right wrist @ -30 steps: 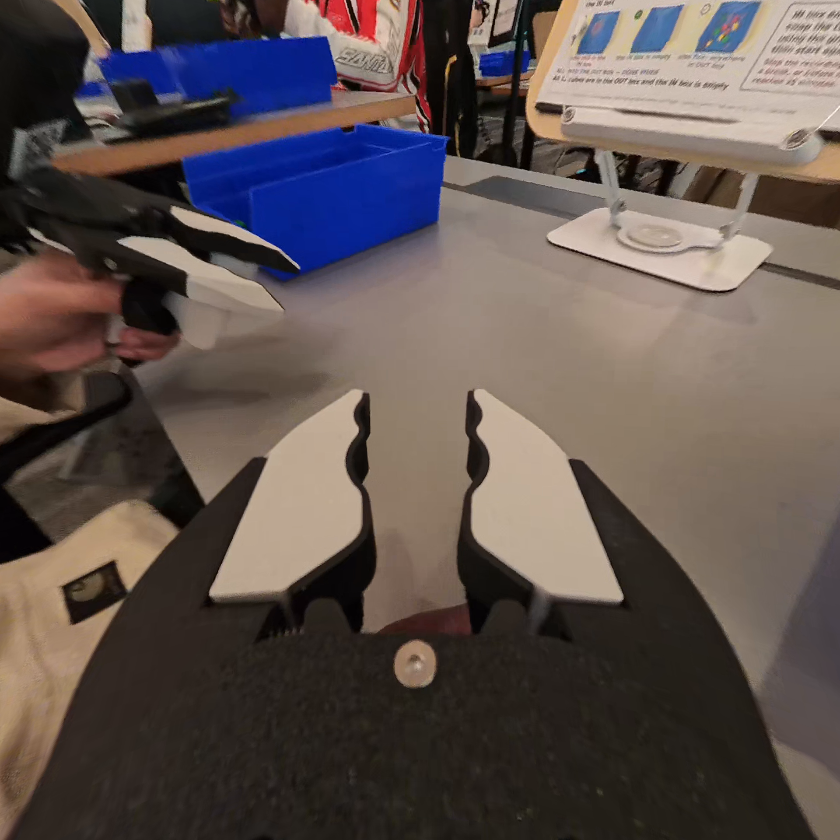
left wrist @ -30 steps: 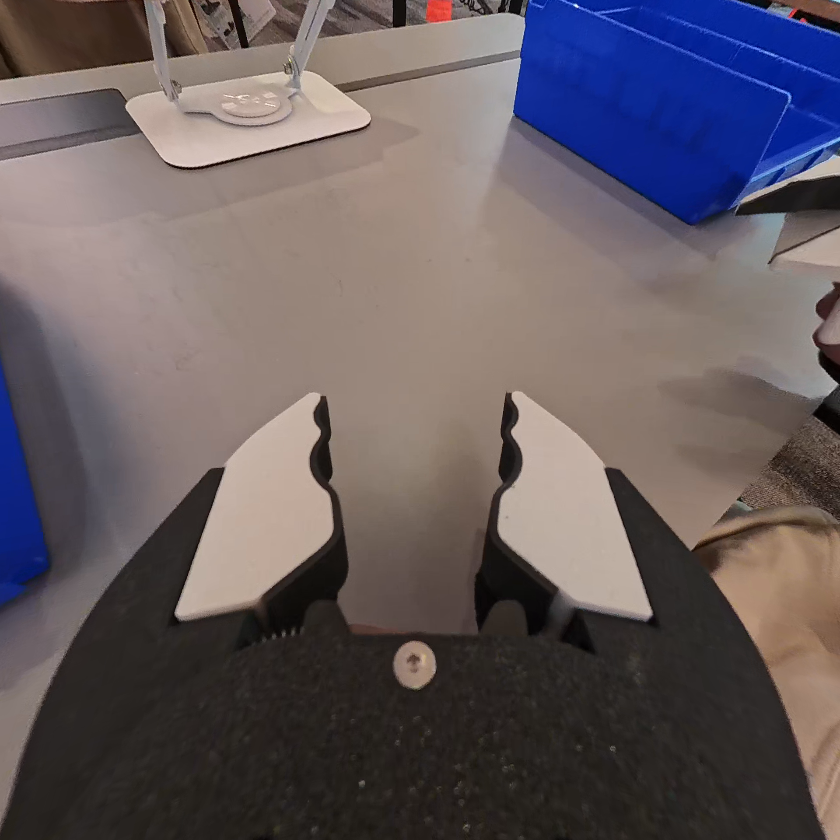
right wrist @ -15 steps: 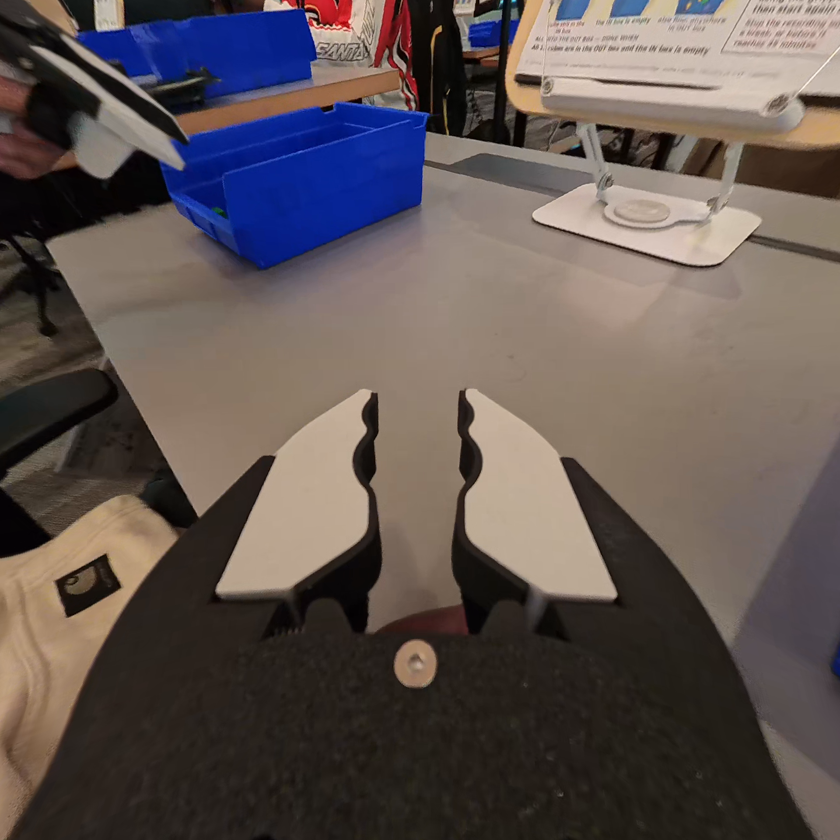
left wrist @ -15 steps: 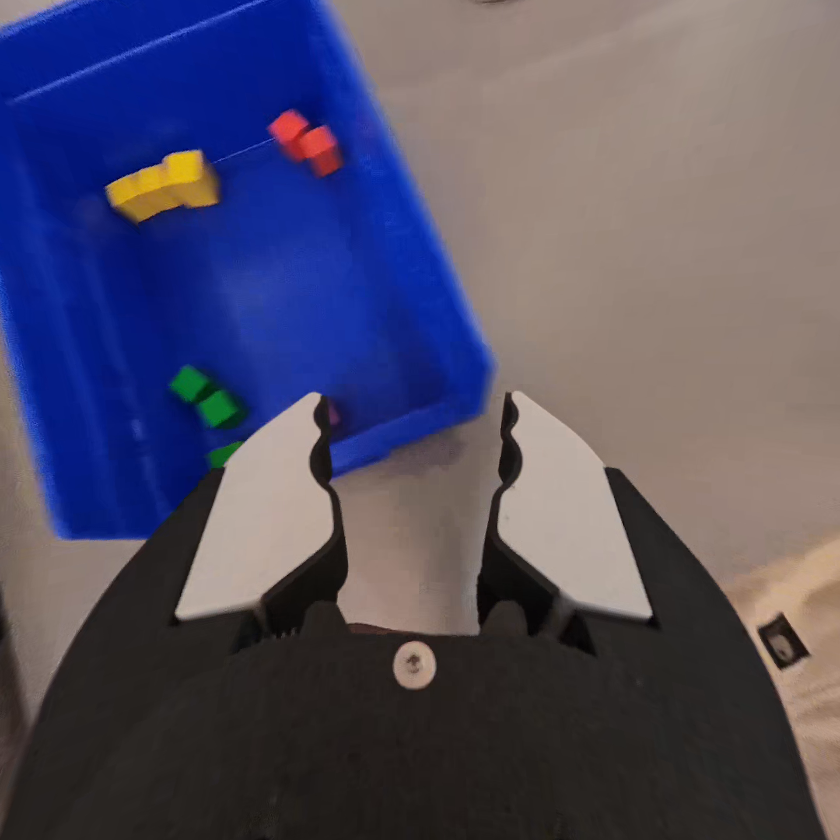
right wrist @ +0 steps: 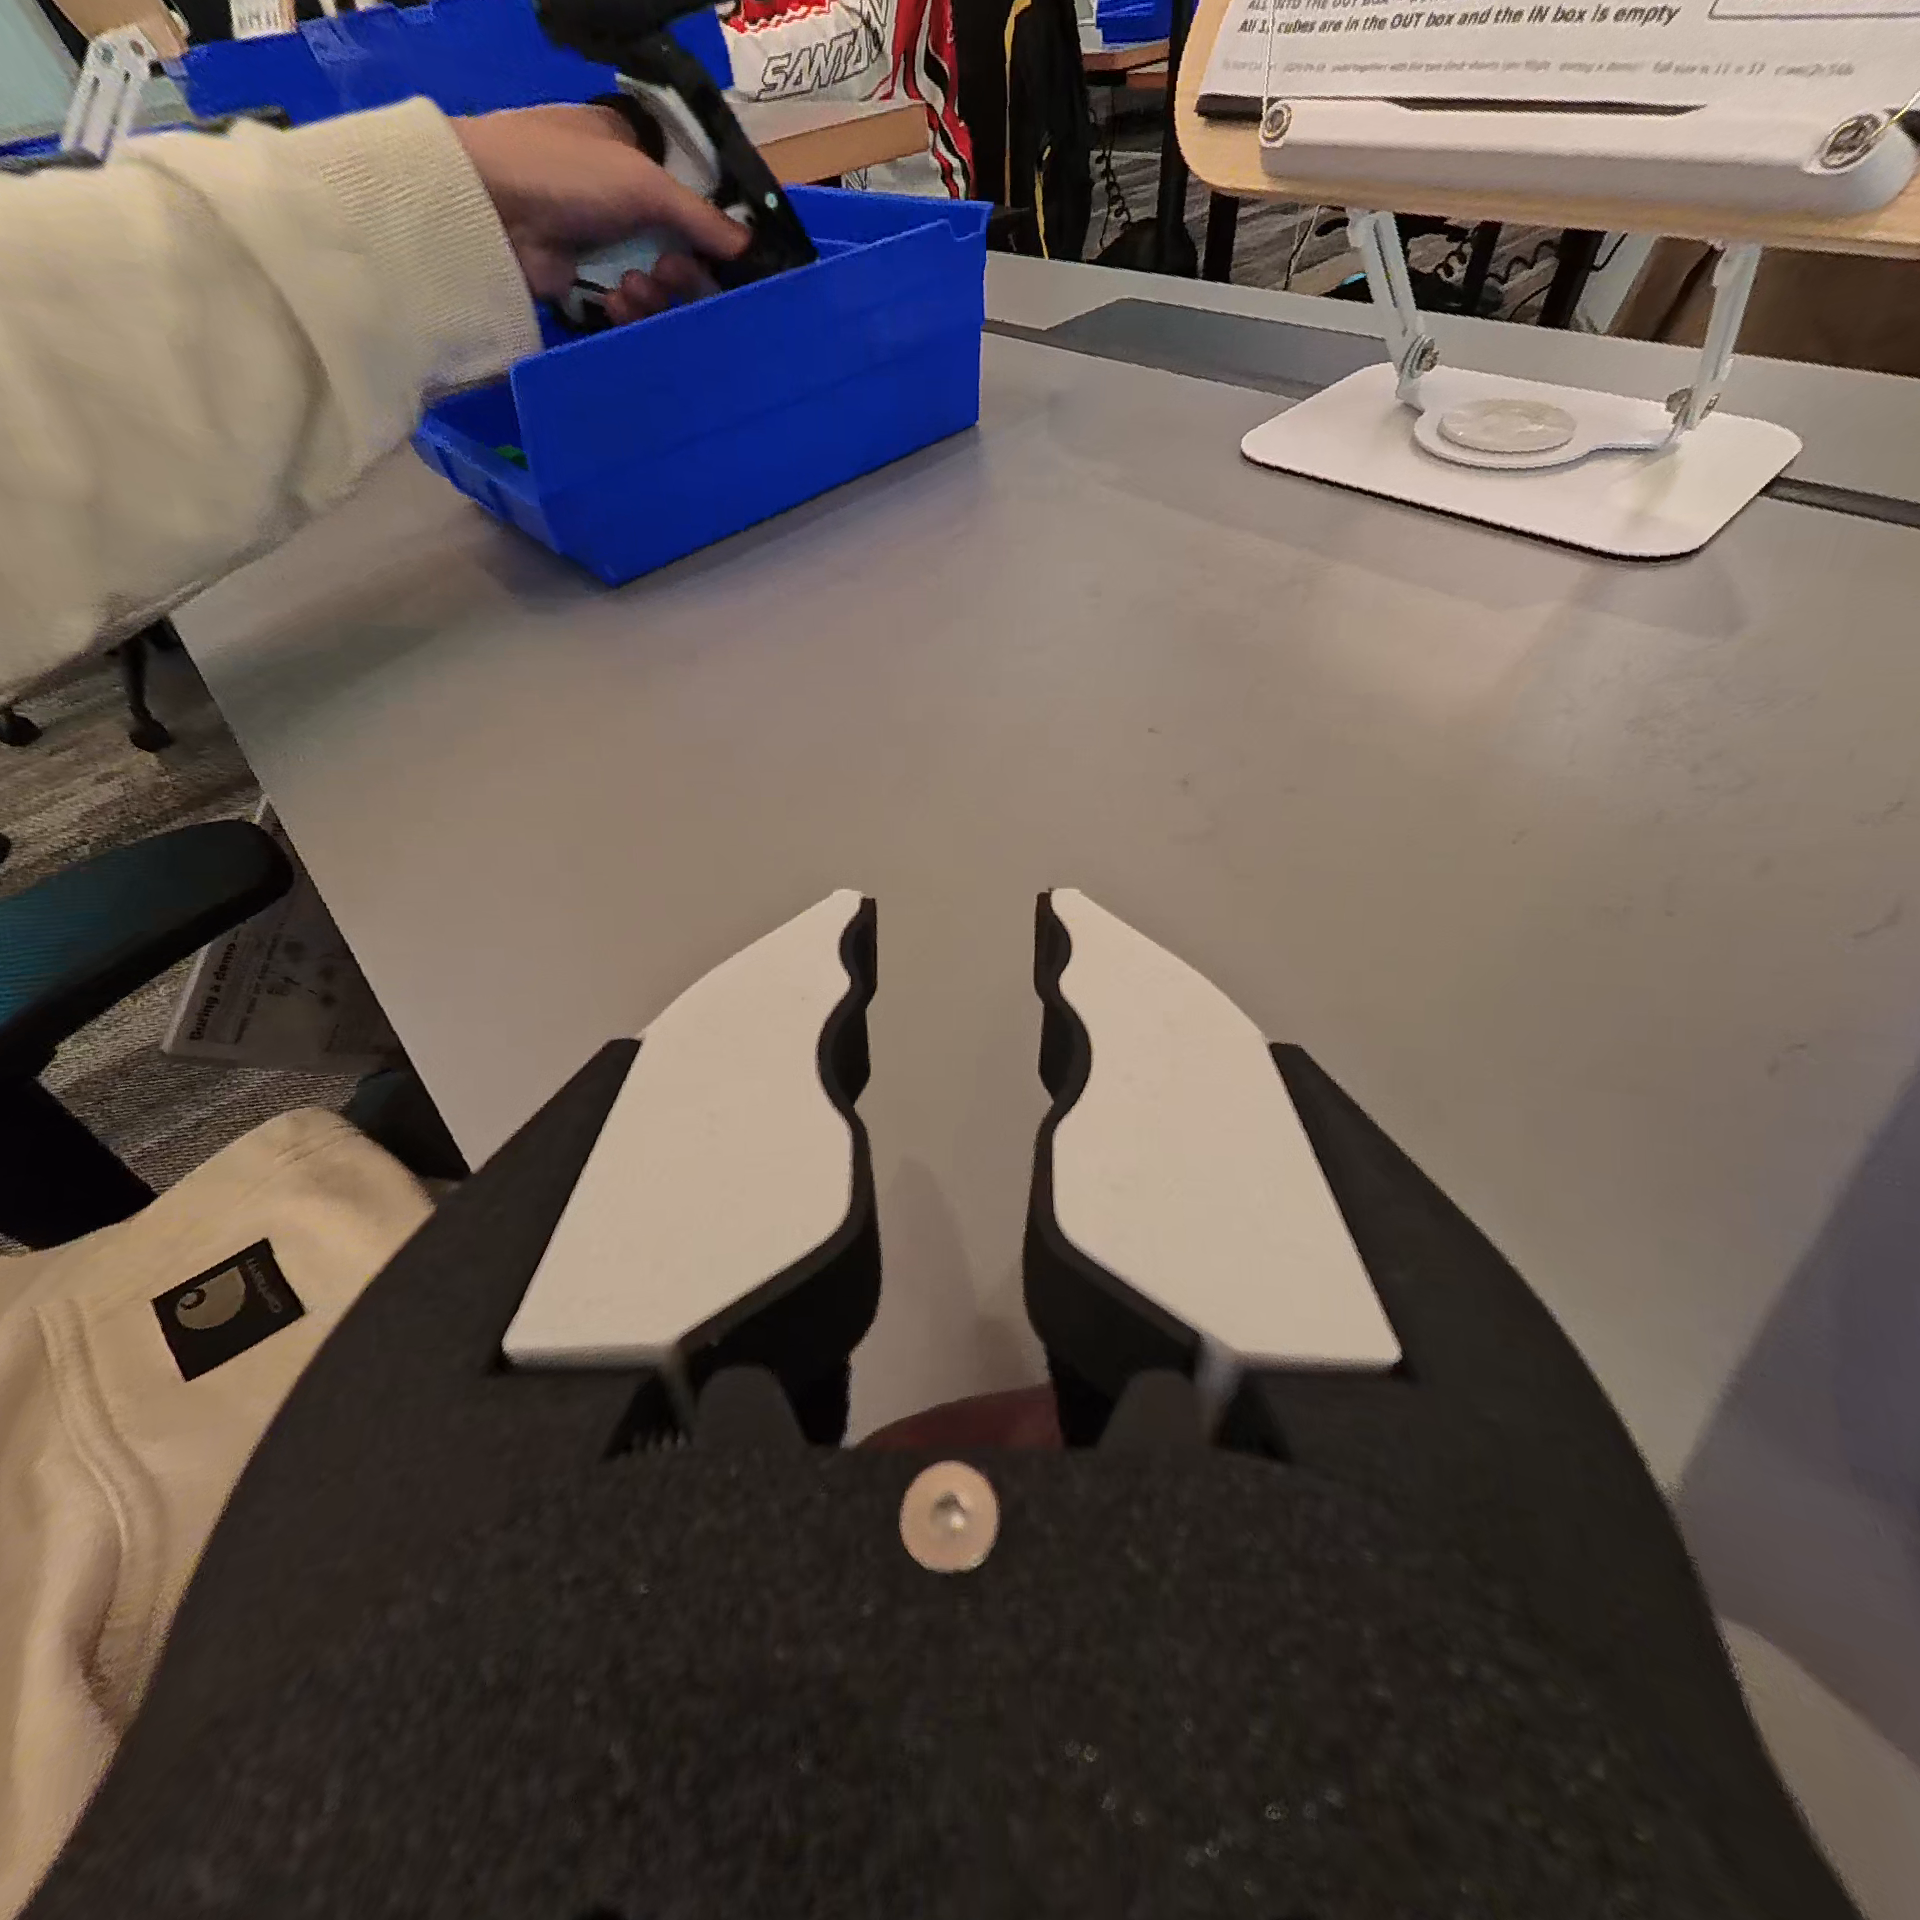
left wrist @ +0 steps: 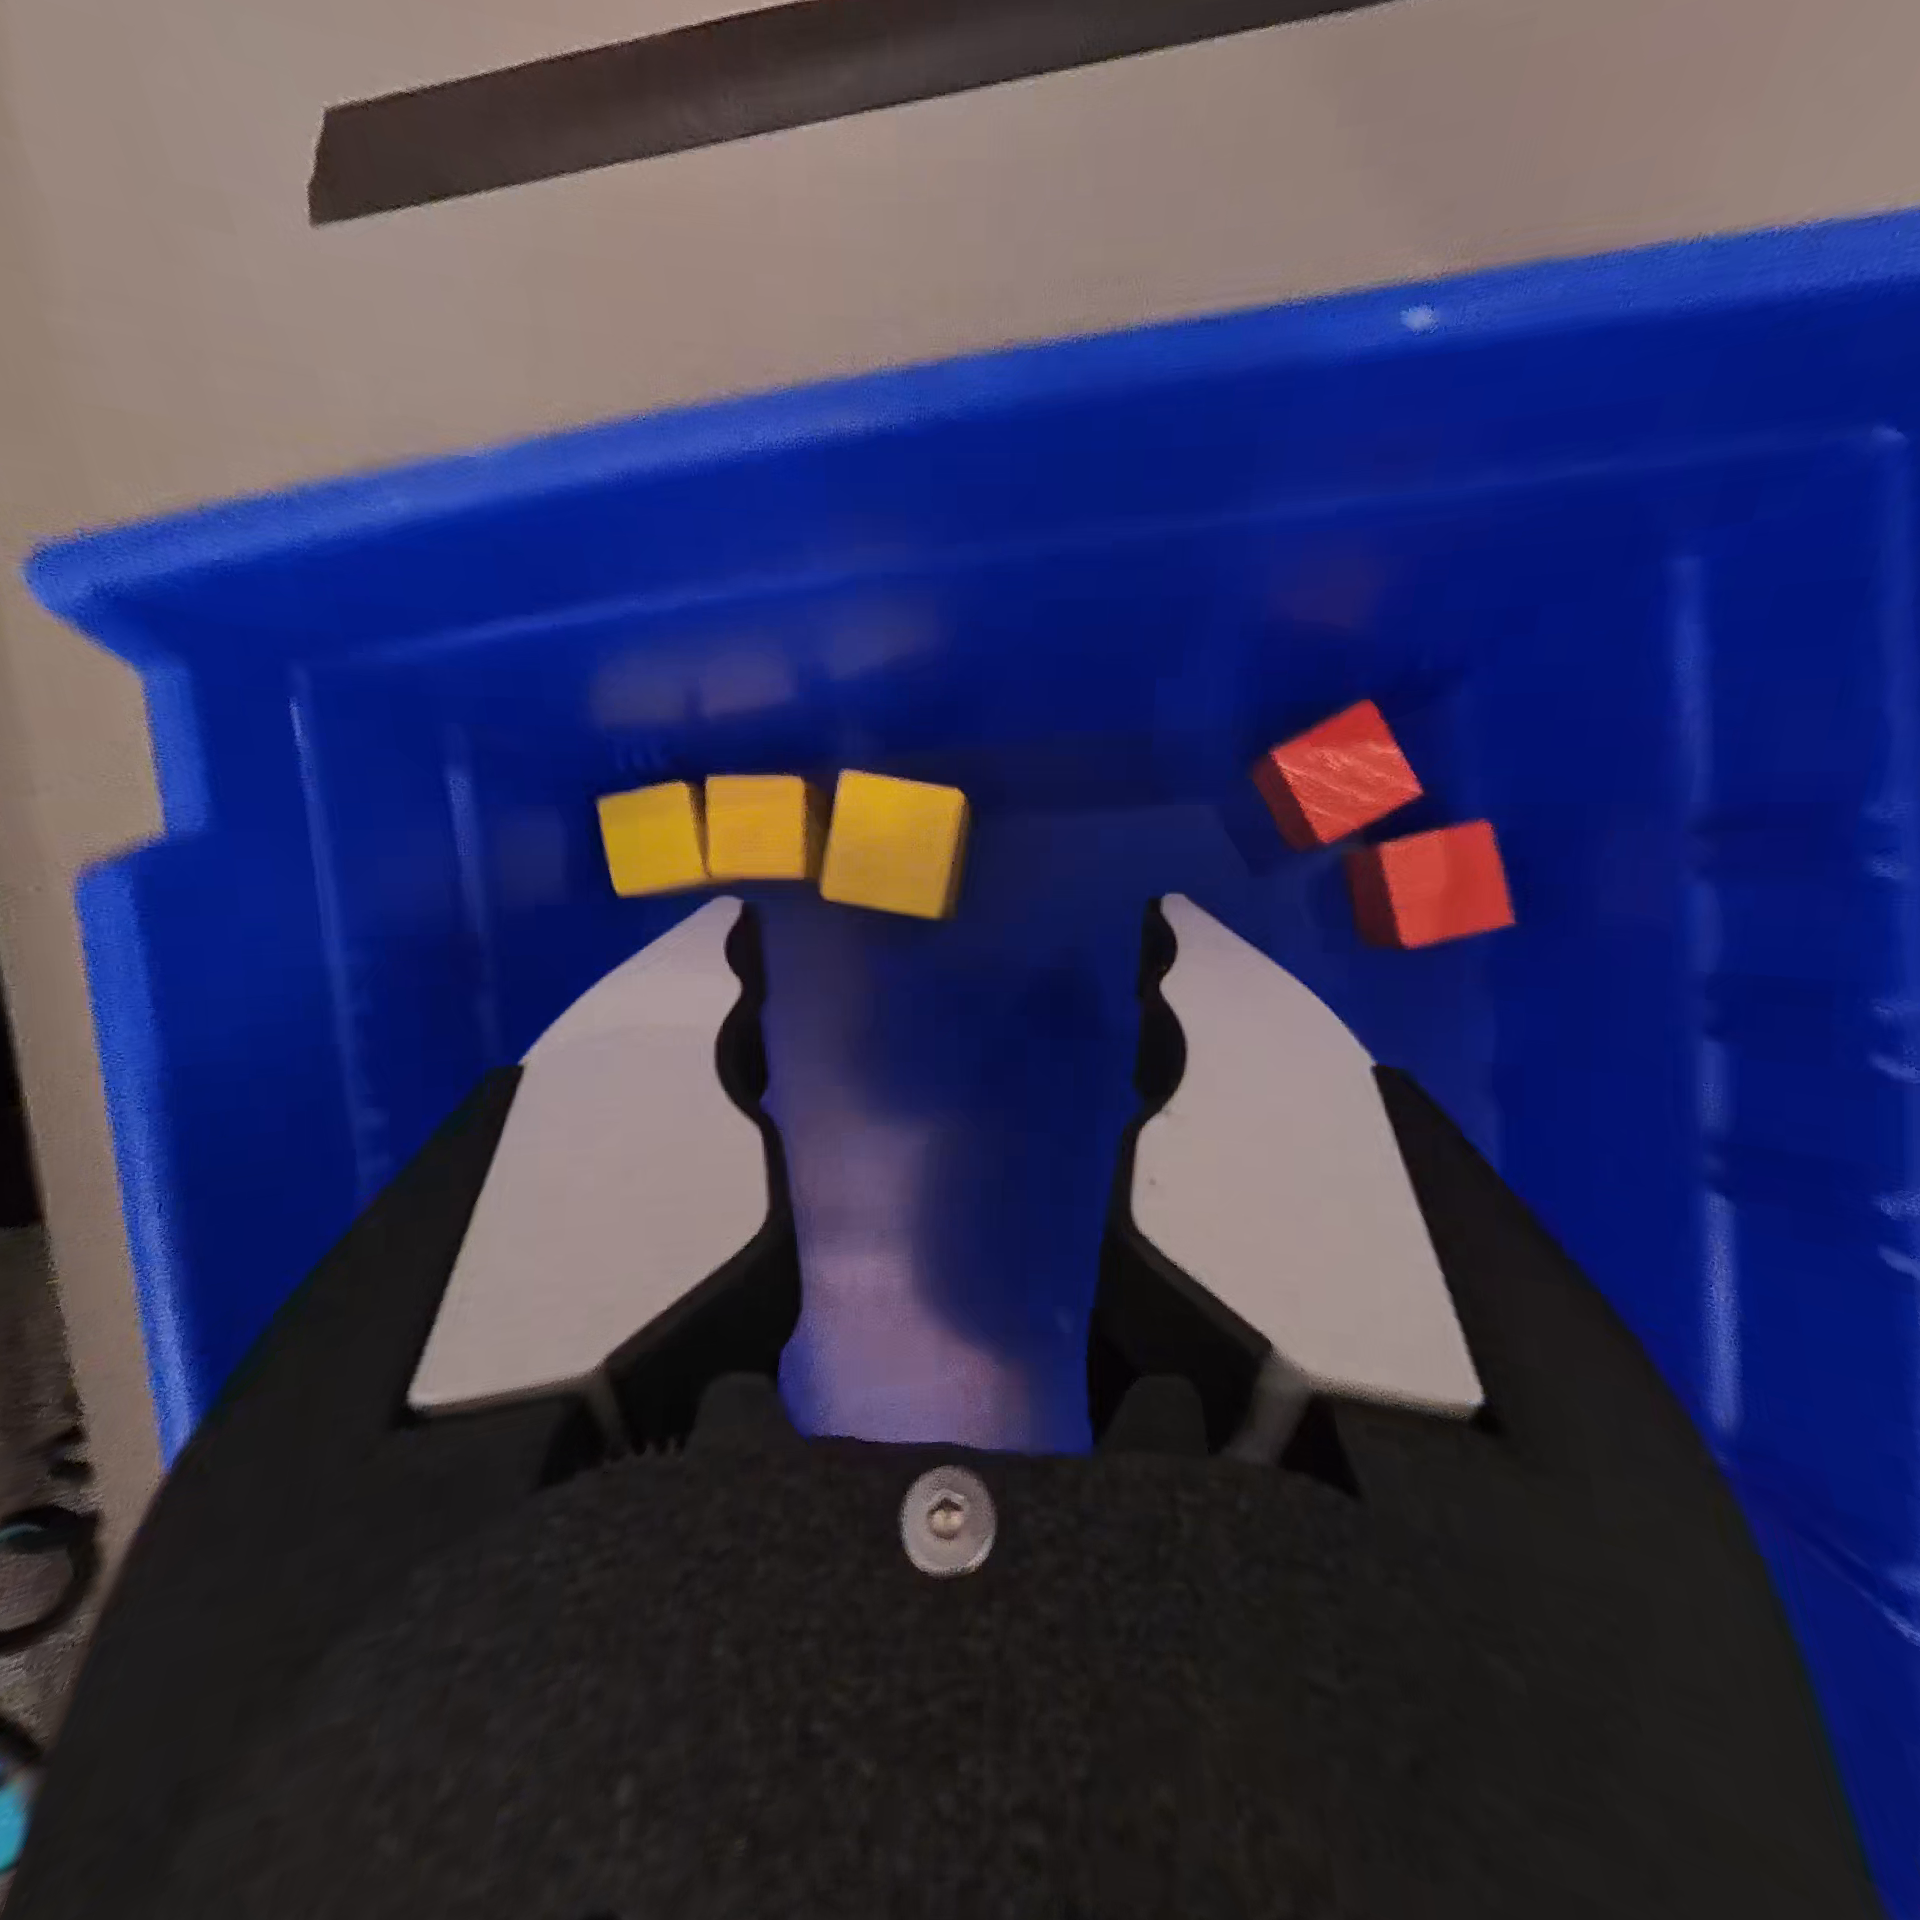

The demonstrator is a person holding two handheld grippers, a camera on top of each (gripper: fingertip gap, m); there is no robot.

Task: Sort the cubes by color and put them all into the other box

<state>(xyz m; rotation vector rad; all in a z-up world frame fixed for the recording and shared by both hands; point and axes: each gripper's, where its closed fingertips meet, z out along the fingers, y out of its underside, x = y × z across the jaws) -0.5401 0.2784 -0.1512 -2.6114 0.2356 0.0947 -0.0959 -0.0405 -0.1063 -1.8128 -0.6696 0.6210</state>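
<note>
My left gripper (left wrist: 945, 914) is open and empty, lowered inside a blue box (left wrist: 727, 540). Just beyond its fingertips three yellow cubes (left wrist: 894, 844) lie in a row. Two red cubes (left wrist: 1340, 771) lie touching to the right of them. In the right wrist view the same blue box (right wrist: 748, 405) stands at the far left of the grey table (right wrist: 1143, 727), with a hand and cream sleeve (right wrist: 208, 343) reaching into it and something green (right wrist: 509, 453) at its near end. My right gripper (right wrist: 956, 909) is open and empty above the bare table.
A white stand (right wrist: 1517, 457) holding an instruction sheet sits at the back right of the table. A chair (right wrist: 114, 935) and carpet lie off the table's left edge. More blue bins (right wrist: 416, 52) stand on a table behind. A dark strip (left wrist: 831, 104) crosses the table beyond the box. My right fingertips sit around 55 centimeters from my left ones.
My left gripper has swung from above the table over the blue box and dropped into it, close to the yellow cubes. My right gripper's jaws have narrowed slightly and it has barely moved.
</note>
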